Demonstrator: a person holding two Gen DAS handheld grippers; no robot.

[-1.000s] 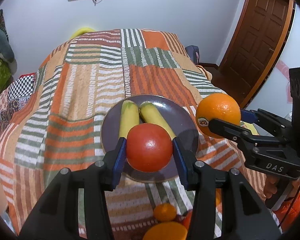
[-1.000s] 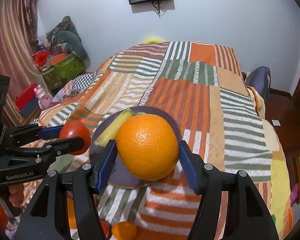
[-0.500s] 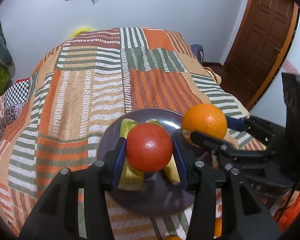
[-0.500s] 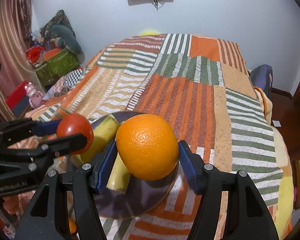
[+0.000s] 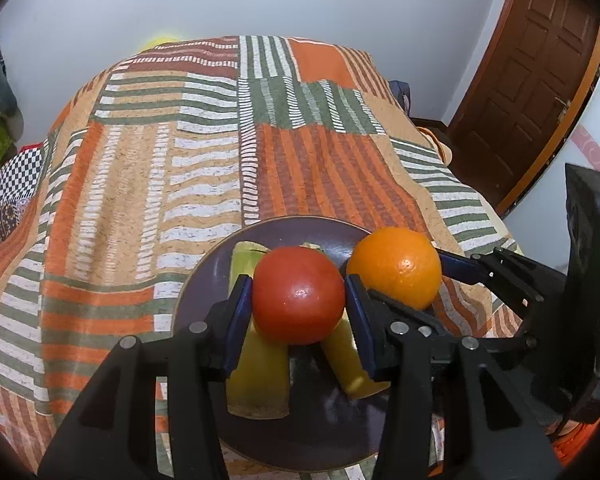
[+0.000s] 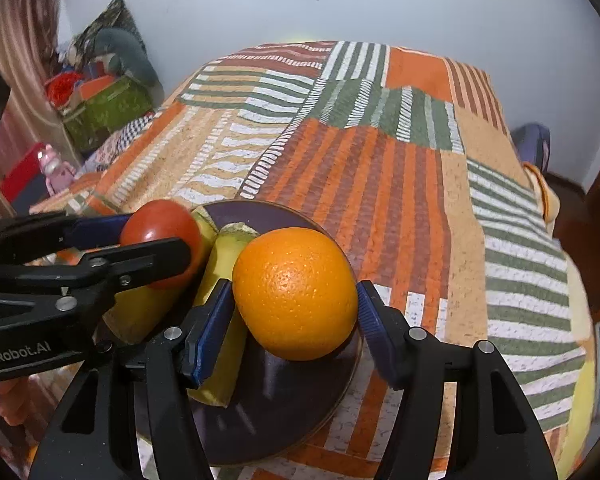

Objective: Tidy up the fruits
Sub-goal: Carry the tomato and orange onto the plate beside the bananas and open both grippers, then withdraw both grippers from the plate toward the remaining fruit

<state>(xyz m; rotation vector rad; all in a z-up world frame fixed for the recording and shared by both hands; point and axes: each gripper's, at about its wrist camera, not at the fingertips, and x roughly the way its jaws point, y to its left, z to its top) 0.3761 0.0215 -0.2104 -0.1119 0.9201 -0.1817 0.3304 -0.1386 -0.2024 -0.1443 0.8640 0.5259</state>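
Left wrist: glossy red tomato (image 5: 298, 294), dimpled orange (image 5: 396, 266)

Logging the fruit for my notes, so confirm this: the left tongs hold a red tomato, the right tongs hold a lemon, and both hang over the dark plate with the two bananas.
One thing is wrong: the right tongs hold an orange, not a lemon, as the right wrist view shows. The rest stands: the left tongs hold the red tomato, and both hang over the dark plate with the two bananas.
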